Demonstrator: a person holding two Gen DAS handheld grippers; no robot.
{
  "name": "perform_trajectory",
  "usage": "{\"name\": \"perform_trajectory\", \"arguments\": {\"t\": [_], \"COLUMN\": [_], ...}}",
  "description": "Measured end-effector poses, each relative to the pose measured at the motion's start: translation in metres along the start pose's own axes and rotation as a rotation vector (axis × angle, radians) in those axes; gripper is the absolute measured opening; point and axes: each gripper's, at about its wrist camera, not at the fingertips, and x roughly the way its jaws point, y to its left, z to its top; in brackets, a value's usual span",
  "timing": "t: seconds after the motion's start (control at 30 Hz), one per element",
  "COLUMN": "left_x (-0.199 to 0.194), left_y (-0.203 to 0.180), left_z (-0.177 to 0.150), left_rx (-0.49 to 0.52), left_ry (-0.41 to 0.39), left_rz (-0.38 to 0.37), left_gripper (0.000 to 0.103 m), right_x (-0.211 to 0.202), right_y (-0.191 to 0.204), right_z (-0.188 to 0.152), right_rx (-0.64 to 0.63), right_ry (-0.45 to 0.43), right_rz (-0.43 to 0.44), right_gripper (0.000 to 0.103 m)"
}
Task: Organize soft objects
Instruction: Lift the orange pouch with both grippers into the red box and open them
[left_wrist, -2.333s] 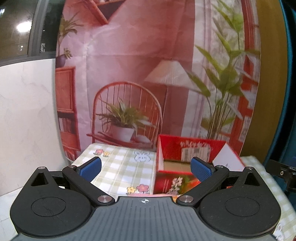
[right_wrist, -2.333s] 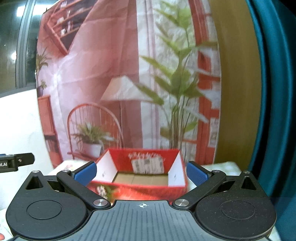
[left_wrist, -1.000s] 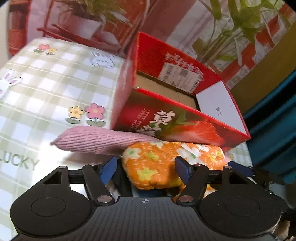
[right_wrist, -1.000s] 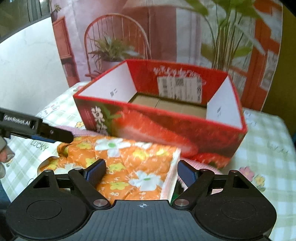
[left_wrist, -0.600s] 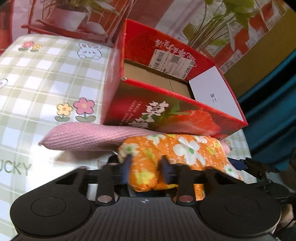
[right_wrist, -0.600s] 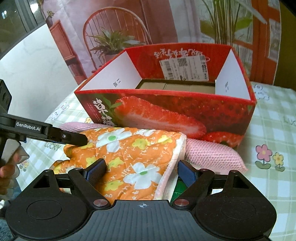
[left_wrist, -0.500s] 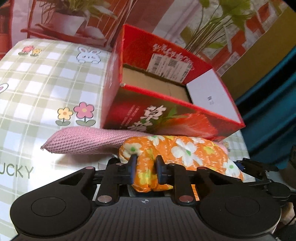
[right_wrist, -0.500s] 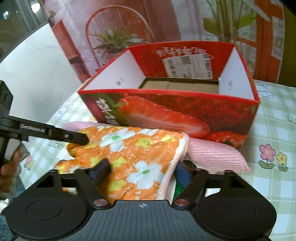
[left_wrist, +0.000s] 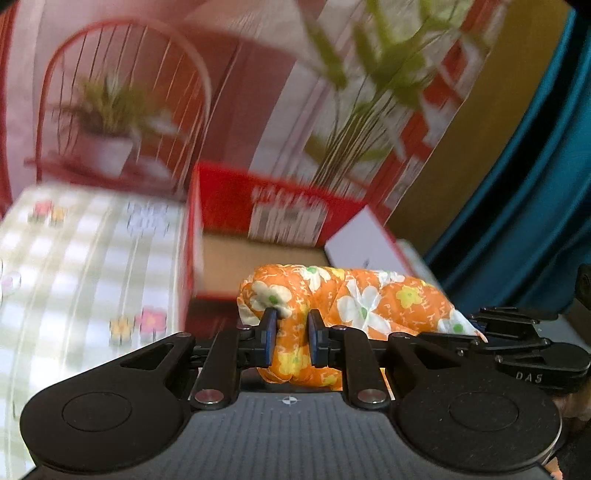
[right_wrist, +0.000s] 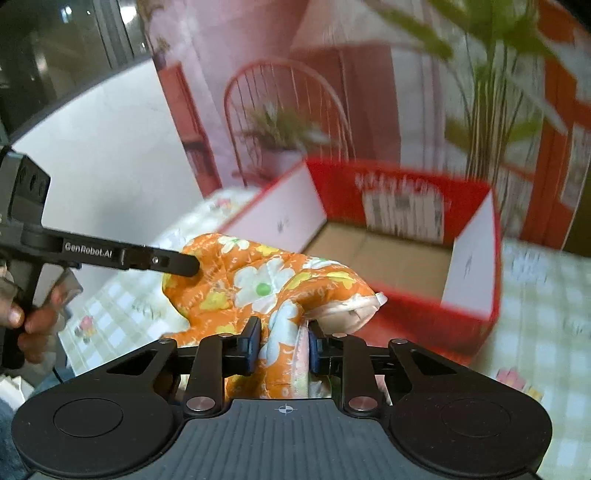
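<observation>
An orange floral padded cloth (left_wrist: 362, 295) hangs in the air in front of the open red strawberry box (left_wrist: 229, 199), stretched between both grippers. My left gripper (left_wrist: 290, 325) pinches its left end, jaws closing with a fold of cloth pressed between the blue pads. My right gripper (right_wrist: 282, 339) grips the other end of the cloth (right_wrist: 258, 277), jaws also closing, pads squeezing the fabric. In the right wrist view, the left gripper's finger (right_wrist: 162, 260) lies against the cloth's far edge. The box (right_wrist: 332, 181) shows a bare cardboard floor.
A green-checked tablecloth (left_wrist: 74, 258) with flower prints covers the table around the box. A printed backdrop of a chair and plants stands behind. A blue curtain (left_wrist: 535, 184) hangs at the right. A person's hand (right_wrist: 22, 317) holds the left gripper's handle.
Both grippers closed on the orange cloth and rose, lifting it off the table to box height. The pink knitted piece that lay under it has dropped out of view.
</observation>
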Motion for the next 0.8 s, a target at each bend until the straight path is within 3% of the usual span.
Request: {"name": "perform_trajectory", "arguments": {"t": [0.17,0.3,0.4,0.63,0.8], "left_x": [0.002,0.021,0.045,0.101,0.128], "left_y": [-0.015,-0.034,-0.047,-0.03,-0.012], "left_z": [0.03,0.062,0.082,0.095,0.09], "left_rx": [0.043,0.154,0.231,0.19,0.138], "left_ry": [-0.104,-0.209,-0.231,-0.143,-0.052], "left_rz": [0.021,0.092,0.156,0.19,0.165], "left_gripper": [0.019,0.019,0.019,0.019,0.019], "right_x": [-0.012,0.0,0.023,0.087,0.119], "right_y": [-0.009,-0.018,-0.027,-0.054,-0.069], "right_z": [0.03,0.054,0.065,0.074,0.063], "right_rx": [-0.046,-0.114,-0.138,-0.085,-0.025], "right_ry": [-0.098,-0.161,-0.182,-0.092,0.007], "right_rz": [-0.039,-0.116,-0.173,-0.229,-0.229], "right_gripper": [0.023,0.023,0.023,0.022,0.022]}}
